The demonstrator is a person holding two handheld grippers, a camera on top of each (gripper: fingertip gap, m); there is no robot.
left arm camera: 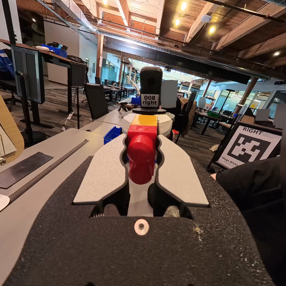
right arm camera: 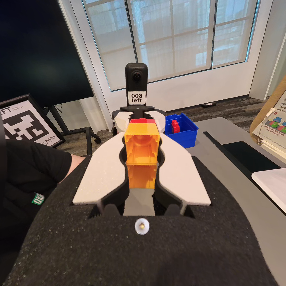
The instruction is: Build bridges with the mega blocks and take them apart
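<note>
The left gripper (left arm camera: 141, 148) is clenched on the red block (left arm camera: 141, 152), and the right gripper (right arm camera: 142, 148) grasps the yellow block (right arm camera: 142, 154); both blocks meet face to face, held above the grey surface (right arm camera: 224, 154), left of the blue bin (right arm camera: 182, 136) holding another red block (right arm camera: 175, 126)

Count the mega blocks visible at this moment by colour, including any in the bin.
Red: 2, one red block in the left gripper, one loose red block in the blue bin
Yellow: 1, yellow block in the right gripper
Total: 3
</note>
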